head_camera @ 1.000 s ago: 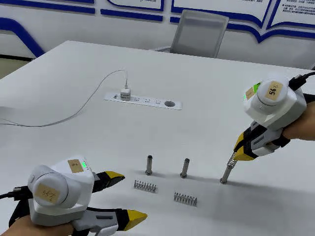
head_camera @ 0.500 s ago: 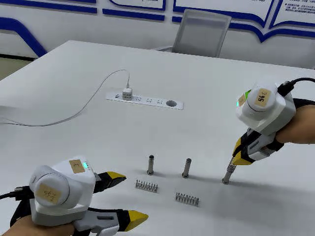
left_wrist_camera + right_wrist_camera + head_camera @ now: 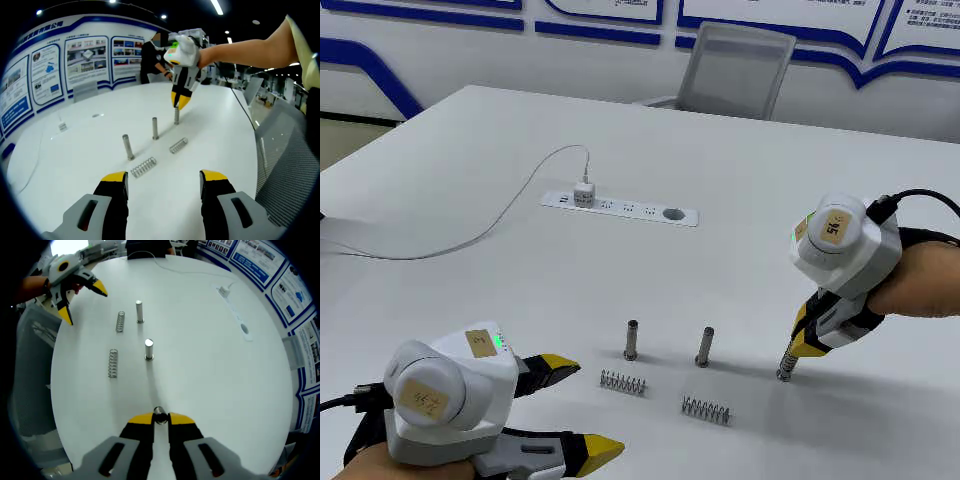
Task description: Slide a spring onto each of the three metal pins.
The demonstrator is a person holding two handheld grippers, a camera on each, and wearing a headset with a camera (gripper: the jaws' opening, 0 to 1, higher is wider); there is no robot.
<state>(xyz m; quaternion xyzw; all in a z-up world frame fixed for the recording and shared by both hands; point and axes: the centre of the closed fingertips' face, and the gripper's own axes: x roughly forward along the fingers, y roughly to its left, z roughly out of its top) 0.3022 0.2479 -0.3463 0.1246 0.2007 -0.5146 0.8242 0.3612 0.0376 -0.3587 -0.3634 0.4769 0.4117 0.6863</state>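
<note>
1. One wide white table (image 3: 440, 190) serves as the workbench. A single grey mesh office chair (image 3: 735, 70) stands at its far edge, out of the way of the work.
2. One long white power strip (image 3: 620, 209) lies mid-table, well apart from the parts. It looks like a fixture rather than part of the job.
3. There are two white-and-yellow hand-held grippers.
   - The right gripper (image 3: 800, 348) points steeply down. Its jaws are pressed together on the fitted spring (image 3: 176, 117) at the top of the rightmost pin, probably to push the coil down the shaft.
   - The left gripper (image 3: 575, 410) hovers low at the near edge, jaws spread wide and empty. It is aimed toward the loose springs, seemingly ready for the next pick.
4. Three short grey metal pins stand upright in a row, so a coil can go on from above.
   - The left pin (image 3: 631, 339) and middle pin (image 3: 705, 347) are bare.
   - The right pin (image 3: 784, 371) sits under the right gripper.
5. There are three small coiled wire springs. One is on the right pin. The left loose spring (image 3: 623, 382) and right loose spring (image 3: 706, 409) lie flat, just in front of the bare pins, one for each.
</note>
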